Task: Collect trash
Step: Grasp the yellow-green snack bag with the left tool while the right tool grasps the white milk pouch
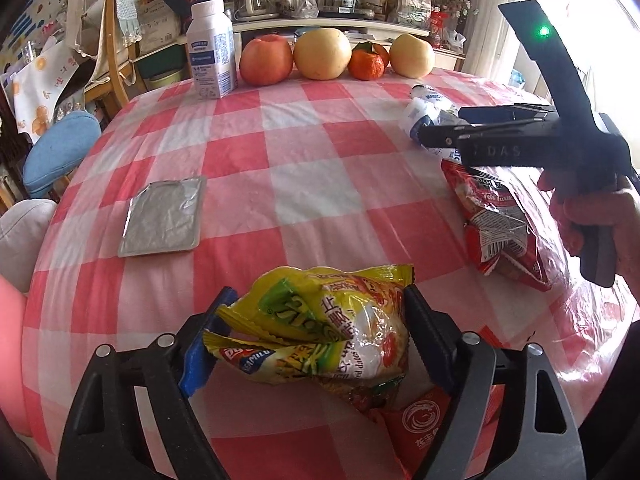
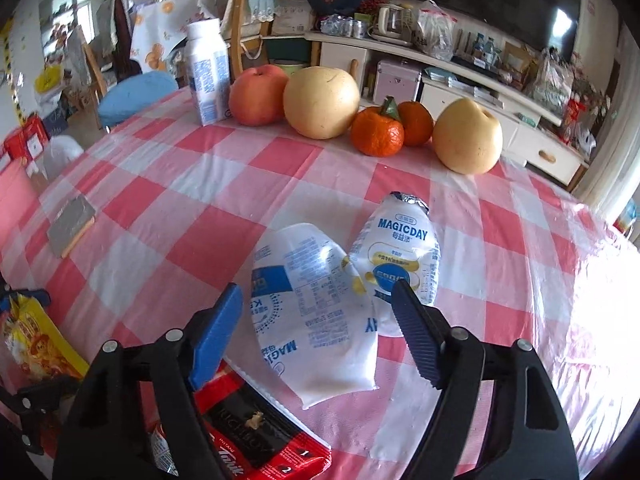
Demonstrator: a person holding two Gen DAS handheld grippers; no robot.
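Observation:
My left gripper (image 1: 316,320) is shut on a yellow snack bag (image 1: 320,332), held just above the checked table; the bag also shows at the left edge of the right wrist view (image 2: 32,340). A red packet (image 1: 424,420) lies under it. My right gripper (image 2: 316,312) is open above a crumpled white MAGICDAY pouch (image 2: 316,312), its fingers either side of it. A second MAGICDAY pouch (image 2: 400,252) lies just beyond. A red wrapper (image 2: 260,440) lies below the right gripper and also shows in the left wrist view (image 1: 500,224). A silver foil packet (image 1: 164,216) lies flat on the left.
A white milk bottle (image 1: 212,52), an apple (image 1: 266,60), two pears (image 1: 322,54), and tangerines (image 1: 366,64) line the table's far edge. A blue stool (image 1: 56,152) and chairs stand left of the table (image 1: 320,152). Shelves with clutter fill the background.

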